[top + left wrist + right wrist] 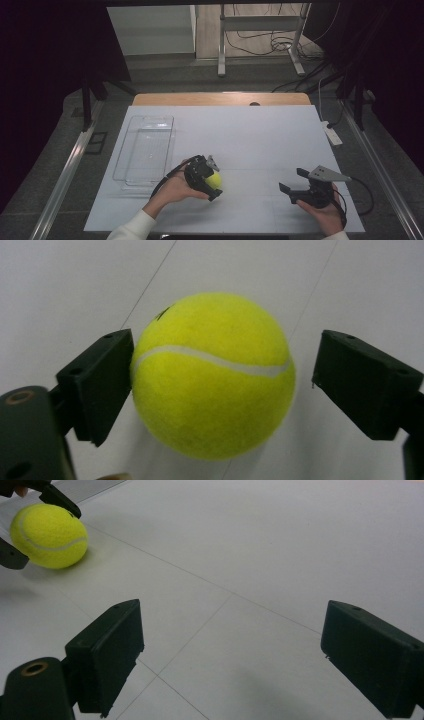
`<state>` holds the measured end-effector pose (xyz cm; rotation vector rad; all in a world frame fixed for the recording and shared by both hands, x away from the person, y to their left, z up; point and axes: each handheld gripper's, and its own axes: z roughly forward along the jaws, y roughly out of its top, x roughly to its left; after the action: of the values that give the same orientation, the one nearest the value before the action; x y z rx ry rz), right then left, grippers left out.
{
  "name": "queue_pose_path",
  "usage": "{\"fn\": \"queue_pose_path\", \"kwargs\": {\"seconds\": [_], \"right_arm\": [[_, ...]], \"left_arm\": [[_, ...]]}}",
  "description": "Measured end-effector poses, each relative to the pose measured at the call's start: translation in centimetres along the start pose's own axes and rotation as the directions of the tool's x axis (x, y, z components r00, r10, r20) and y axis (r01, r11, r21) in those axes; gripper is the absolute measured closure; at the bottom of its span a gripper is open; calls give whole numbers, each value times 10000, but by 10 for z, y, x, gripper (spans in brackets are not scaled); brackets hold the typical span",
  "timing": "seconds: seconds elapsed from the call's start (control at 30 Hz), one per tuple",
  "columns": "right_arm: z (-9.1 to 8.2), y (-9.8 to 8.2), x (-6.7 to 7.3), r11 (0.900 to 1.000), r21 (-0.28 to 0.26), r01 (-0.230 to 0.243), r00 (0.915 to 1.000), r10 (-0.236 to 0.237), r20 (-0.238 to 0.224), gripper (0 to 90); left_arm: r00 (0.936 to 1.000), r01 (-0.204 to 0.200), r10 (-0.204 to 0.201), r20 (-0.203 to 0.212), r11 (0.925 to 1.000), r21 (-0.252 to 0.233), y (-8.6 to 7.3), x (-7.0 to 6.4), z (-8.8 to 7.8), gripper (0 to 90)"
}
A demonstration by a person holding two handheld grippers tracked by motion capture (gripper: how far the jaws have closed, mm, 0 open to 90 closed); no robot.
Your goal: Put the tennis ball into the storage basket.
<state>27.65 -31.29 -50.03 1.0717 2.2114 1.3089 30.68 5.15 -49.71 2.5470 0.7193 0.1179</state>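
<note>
Left of the tennis ball point(215, 180), passage is being blocked by the clear tray point(145, 150) lying on the counter point(260, 135). Right of the ball, open surface is being left free up to the right claw point(292, 182); beyond the ball, nothing is being obstructed.

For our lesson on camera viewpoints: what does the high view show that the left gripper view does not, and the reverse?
High view alone: the clear plastic tray left of the ball, and the right gripper, jaws apart over bare table.

Left gripper view alone: the ball's white seam, one jaw touching the ball, the other standing off with a gap.

Both: the yellow tennis ball between the left gripper jaws on the white table.
</note>
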Motion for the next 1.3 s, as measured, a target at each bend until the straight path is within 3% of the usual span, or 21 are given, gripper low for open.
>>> {"fn": "queue_pose_path", "kwargs": {"seconds": [0.03, 0.17, 0.5, 0.8, 1.3], "right_arm": [[0, 0, 0, 10000, 8, 4, 10000, -4, -8, 101], [0, 0, 0, 10000, -4, 15, 10000, -15, -4, 102], [0, 0, 0, 10000, -13, 5, 10000, -5, 17, 102], [0, 0, 0, 10000, -20, -13, 10000, 13, 40, 102], [-1, 0, 0, 10000, -34, 47, 10000, -47, 38, 101]], "left_arm": [[9998, 13, -13, -178, 10000, -15, -1, 1, -1, 181], [9997, 143, -144, -189, 9999, -75, -2, 3, -3, 250], [9995, -53, 50, -328, 10000, -74, -2, 1, -5, 264], [9997, 156, -167, -158, 9977, -656, -6, 5, -17, 264], [9991, 245, -290, -295, 9892, -1447, -10, 9, -37, 264]]}}
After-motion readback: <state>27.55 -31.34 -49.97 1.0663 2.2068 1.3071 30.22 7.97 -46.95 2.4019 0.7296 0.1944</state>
